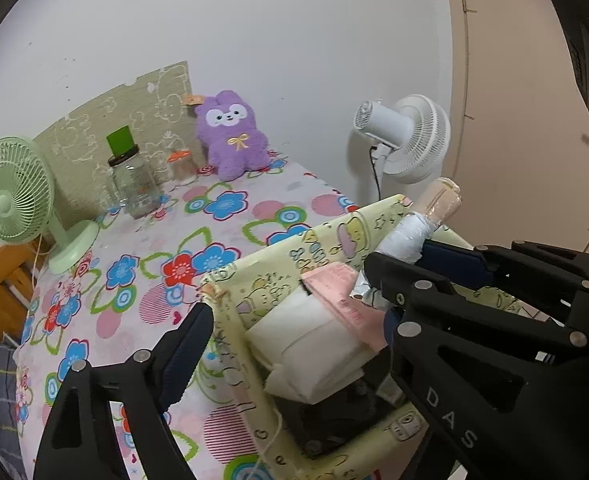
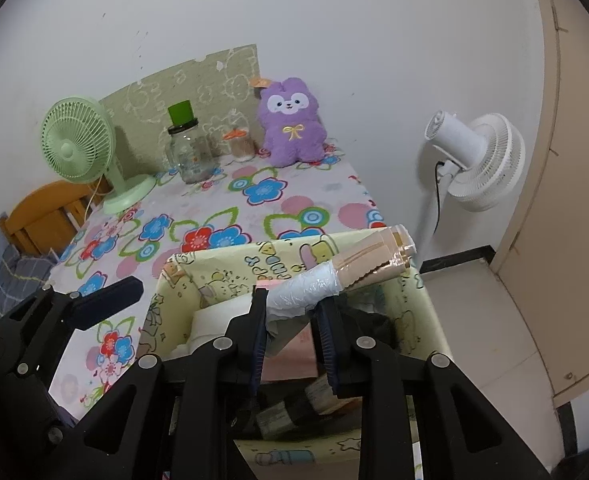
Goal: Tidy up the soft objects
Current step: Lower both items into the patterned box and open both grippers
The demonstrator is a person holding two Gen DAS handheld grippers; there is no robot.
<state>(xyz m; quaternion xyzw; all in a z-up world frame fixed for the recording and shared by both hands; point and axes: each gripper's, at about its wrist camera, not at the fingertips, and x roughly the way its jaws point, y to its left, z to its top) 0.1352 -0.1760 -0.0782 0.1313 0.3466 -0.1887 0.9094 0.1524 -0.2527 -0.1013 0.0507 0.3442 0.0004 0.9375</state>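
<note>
Right claw (image 2: pixel 290 334) angled downward, pinching one wrapped roll (image 2: pixel 334 276), white film at the gripped end, beige at the far end, over the open yellow cartoon-print box (image 2: pixel 214 276). Left claw (image 1: pixel 290 296) spread wide, straddling the box's left wall, nothing pinched. Beyond on the floral desk (image 2: pixel 294 200): one purple plush (image 2: pixel 292 124), two fans.

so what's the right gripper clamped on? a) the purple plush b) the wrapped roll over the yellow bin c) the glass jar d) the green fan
b: the right gripper has its pads pressed on the wrapped roll lying across the yellow bin.
</note>
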